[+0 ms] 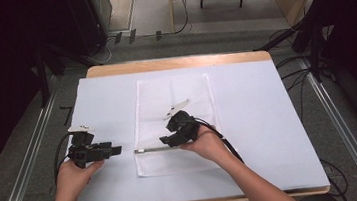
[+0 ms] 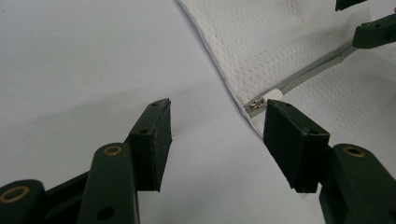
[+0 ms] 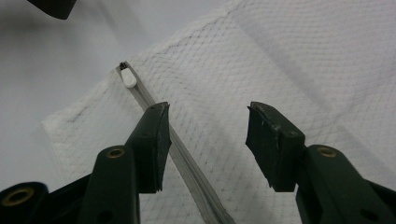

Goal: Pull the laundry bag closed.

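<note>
Two grippers are over the desk (image 1: 269, 121), and we've got one in each hand, forearms coming in low from the near edge. Our left gripper (image 1: 114, 150) sits on the white cover just off the left edge of the mesh bag (image 1: 175, 88), its body held level and pointing right toward the bag's near left corner. Our left hand (image 1: 76, 174) wraps the grip from behind, wrist flat to the desk. In the left gripper view its fingers (image 2: 154, 140) stand wide apart with nothing between them, bare white cover underneath, and the right-hand finger tip is just beside the corner of the bag.

Over to the right gripper (image 1: 168, 141). It hangs above the near part of the bag, angled left and down, with our right hand (image 1: 206, 145) cupped under it and the forearm slanting in from the lower right. Its fingers (image 3: 149, 140) are apart as well, gripping nothing, with the mesh lying between them. The zipper (image 3: 187, 168) runs across the bag's near part, passing right under the left-hand finger in the right gripper view. The white zipper pull (image 3: 127, 77) lies at the zipper's left end, by the bag's edge, well ahead of those finger tips and between the two grippers.
</note>
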Action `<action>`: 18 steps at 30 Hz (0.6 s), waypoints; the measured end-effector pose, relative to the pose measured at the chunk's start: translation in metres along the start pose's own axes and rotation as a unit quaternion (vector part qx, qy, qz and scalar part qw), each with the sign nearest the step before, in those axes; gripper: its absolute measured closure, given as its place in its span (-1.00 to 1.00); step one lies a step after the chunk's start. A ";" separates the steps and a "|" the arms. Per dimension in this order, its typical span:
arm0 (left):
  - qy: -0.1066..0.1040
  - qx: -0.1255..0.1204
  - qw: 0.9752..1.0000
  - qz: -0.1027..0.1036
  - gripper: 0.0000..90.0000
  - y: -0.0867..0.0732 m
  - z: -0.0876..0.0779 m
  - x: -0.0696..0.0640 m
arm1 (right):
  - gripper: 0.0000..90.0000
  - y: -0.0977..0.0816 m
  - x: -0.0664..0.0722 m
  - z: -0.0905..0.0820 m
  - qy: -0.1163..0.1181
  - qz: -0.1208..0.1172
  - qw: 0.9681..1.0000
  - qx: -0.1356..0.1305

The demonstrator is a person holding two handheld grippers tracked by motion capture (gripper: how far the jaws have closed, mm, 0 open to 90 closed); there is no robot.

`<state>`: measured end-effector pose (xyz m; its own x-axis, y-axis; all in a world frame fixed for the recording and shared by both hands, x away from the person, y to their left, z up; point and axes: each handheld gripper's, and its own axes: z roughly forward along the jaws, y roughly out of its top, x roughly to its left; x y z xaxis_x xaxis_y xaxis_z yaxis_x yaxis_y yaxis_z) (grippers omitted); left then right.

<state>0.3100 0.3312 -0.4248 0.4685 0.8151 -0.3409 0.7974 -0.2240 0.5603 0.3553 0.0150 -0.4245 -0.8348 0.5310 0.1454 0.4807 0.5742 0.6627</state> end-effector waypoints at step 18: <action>0.001 -0.006 1.000 -0.008 -0.03 -0.001 -0.002 0.003 | 0.21 0.008 0.018 0.025 0.019 -0.013 1.000 0.008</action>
<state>0.3101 0.3350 -0.4252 0.4550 0.8197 -0.3480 0.8001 -0.2048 0.5638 0.3506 0.0449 -0.4344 -0.8565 0.4921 0.1559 0.4625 0.5973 0.6552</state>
